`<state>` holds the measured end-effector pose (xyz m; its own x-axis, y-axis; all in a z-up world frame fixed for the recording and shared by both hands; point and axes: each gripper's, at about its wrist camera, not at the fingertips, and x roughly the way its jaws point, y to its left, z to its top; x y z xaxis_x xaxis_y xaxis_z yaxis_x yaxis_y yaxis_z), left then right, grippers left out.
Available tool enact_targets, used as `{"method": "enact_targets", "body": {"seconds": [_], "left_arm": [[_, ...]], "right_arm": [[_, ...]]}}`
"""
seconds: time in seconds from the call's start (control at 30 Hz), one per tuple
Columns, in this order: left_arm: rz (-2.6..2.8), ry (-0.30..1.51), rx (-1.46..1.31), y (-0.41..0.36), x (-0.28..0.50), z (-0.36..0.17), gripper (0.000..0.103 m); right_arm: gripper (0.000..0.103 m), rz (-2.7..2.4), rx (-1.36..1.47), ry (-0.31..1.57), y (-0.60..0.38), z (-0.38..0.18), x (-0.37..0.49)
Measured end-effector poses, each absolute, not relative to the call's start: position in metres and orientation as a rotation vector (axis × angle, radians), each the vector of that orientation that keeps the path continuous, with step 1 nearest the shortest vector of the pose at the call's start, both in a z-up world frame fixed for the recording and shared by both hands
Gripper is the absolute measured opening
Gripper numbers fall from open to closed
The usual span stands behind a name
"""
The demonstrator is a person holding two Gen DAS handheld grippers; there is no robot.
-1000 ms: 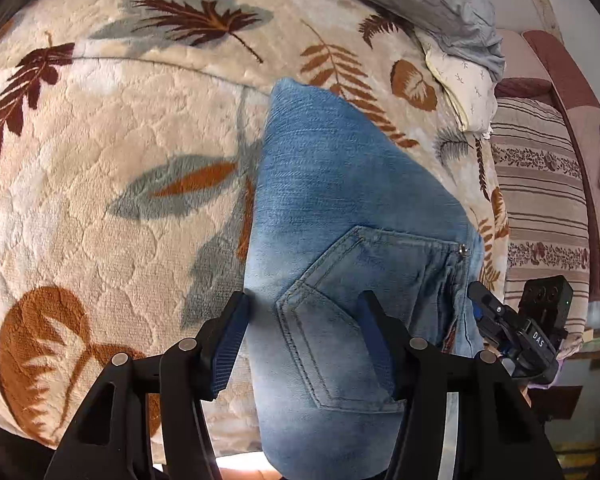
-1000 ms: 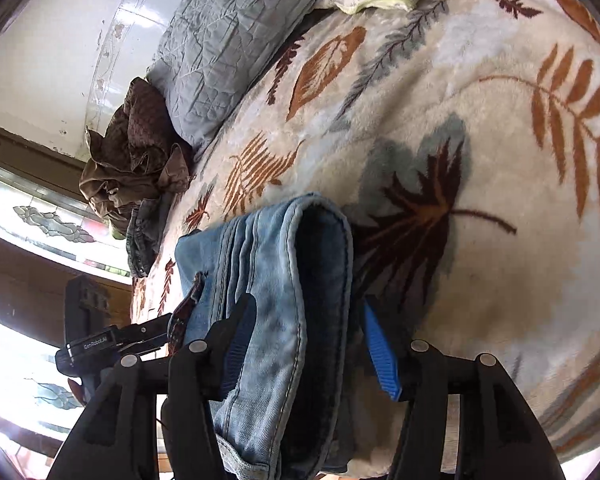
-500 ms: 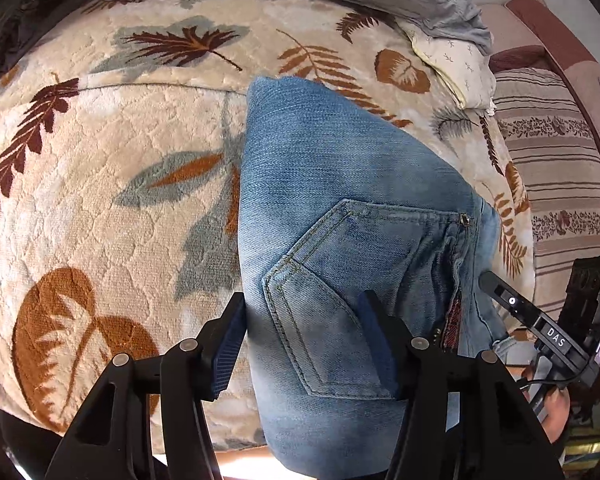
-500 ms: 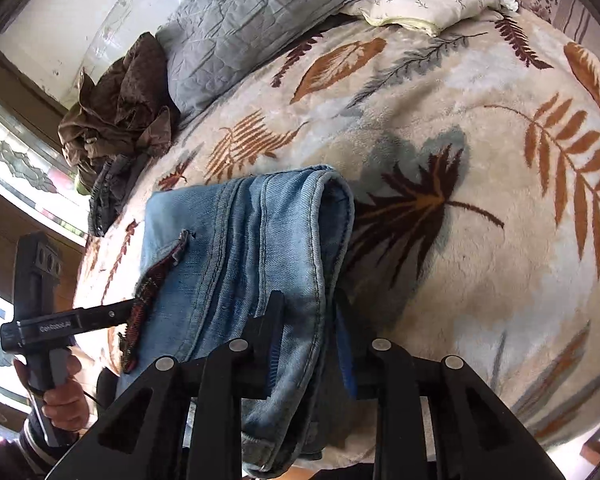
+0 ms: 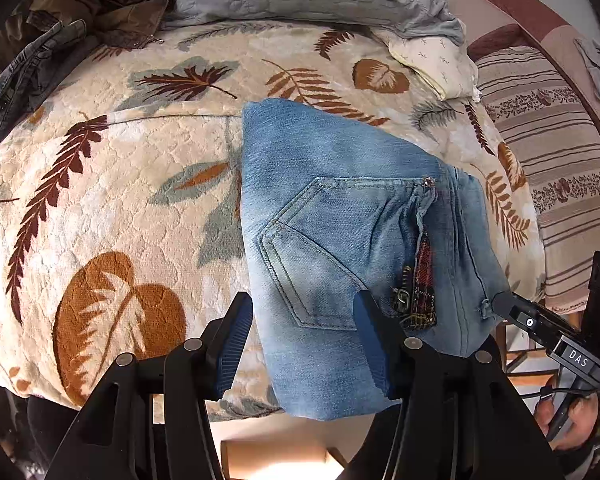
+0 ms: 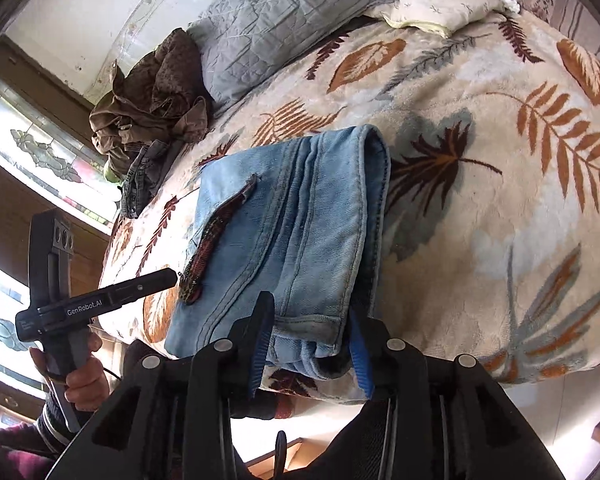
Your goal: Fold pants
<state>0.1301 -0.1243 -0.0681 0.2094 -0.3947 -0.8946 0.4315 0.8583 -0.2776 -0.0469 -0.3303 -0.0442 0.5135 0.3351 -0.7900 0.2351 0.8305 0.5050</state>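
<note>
Folded blue jeans lie on a leaf-patterned bed, their near end overhanging its edge. The right hand-held gripper straddles that end, jaws opening. At left, a hand holds the left hand-held gripper beside the jeans.

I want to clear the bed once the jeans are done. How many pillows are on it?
2. A grey quilted pillow lies at the far end of the bed, and a small cream pillow lies beside it, touching it. Others may be hidden beyond the frame.
</note>
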Motion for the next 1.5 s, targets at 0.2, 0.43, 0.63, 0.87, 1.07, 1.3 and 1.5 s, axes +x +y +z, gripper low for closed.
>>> {"method": "enact_targets", "body": {"seconds": [0.2,0.43,0.63,0.87,1.07,1.3,1.5], "left_arm": [[-0.658,1.330,0.083,-0.129,0.112,-0.098,0.055],[-0.715,1.345,-0.034,-0.099,0.131,-0.085,0.050],[-0.613,1.331,-0.128,-0.102,0.197,-0.072,0.052],[-0.459,1.239,0.091,-0.156,0.221,-0.082,0.051],[-0.460,1.235,0.102,-0.169,0.219,-0.087,0.051],[-0.469,1.206,0.124,-0.170,0.217,-0.089,0.054],[-0.467,1.211,0.124,-0.171,0.219,-0.091,0.053]], "right_arm": [[0.033,0.008,0.291,1.095,-0.299,-0.048,-0.055],[0.042,0.011,0.540,1.065,-0.338,-0.057,-0.066],[0.046,-0.052,0.757,0.915,-0.391,-0.043,-0.038],[0.046,-0.042,0.806,0.949,-0.386,-0.071,0.036],[0.016,-0.013,0.763,0.984,-0.378,-0.078,0.051],[0.012,-0.019,0.735,0.936,-0.383,-0.066,0.051],[0.018,-0.049,0.753,1.011,-0.384,-0.096,0.055]]}}
